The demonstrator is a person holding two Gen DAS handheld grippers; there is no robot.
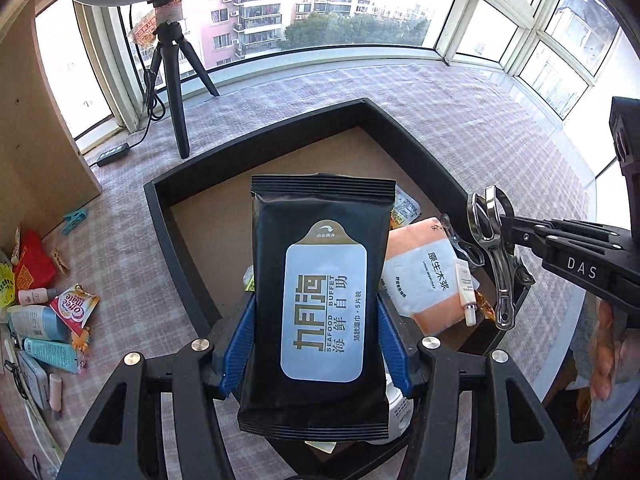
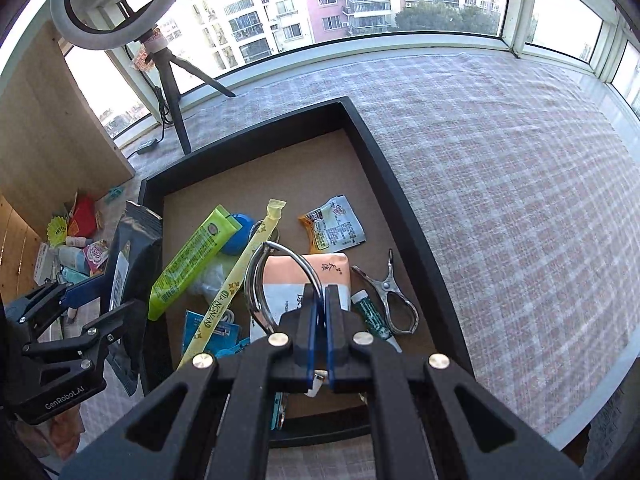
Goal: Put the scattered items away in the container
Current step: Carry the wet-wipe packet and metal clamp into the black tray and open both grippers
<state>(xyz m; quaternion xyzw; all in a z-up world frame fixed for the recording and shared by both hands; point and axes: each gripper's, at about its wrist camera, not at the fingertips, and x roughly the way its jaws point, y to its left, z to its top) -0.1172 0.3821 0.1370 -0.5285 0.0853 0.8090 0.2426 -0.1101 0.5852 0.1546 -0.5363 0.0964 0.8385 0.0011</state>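
Note:
My left gripper (image 1: pixel 316 346) is shut on a black wet-wipes pack (image 1: pixel 322 280), with a blue pad pressed against each long side. The pack hangs upright over the left part of the black tray (image 1: pixel 182 236). My right gripper (image 2: pixel 320 316) is shut on a shiny metal clip (image 2: pixel 251 284), which it holds above the tray's brown floor (image 2: pixel 288 176). In the left wrist view the same clip (image 1: pixel 500 276) dangles from the right gripper (image 1: pixel 514 236) over the tray's right side. The right wrist view shows the pack (image 2: pixel 134 248) at the tray's left rim.
Several items lie in the tray: a green tube (image 2: pixel 188 264), a yellow stick sachet (image 2: pixel 240 276), an orange tissue pack (image 1: pixel 424 276), a snack packet (image 2: pixel 334 228), another metal clip (image 2: pixel 390 292). Scattered items (image 1: pixel 52 312) lie left of the tray by a wooden board (image 1: pixel 40 140). A tripod (image 1: pixel 176 92) stands behind.

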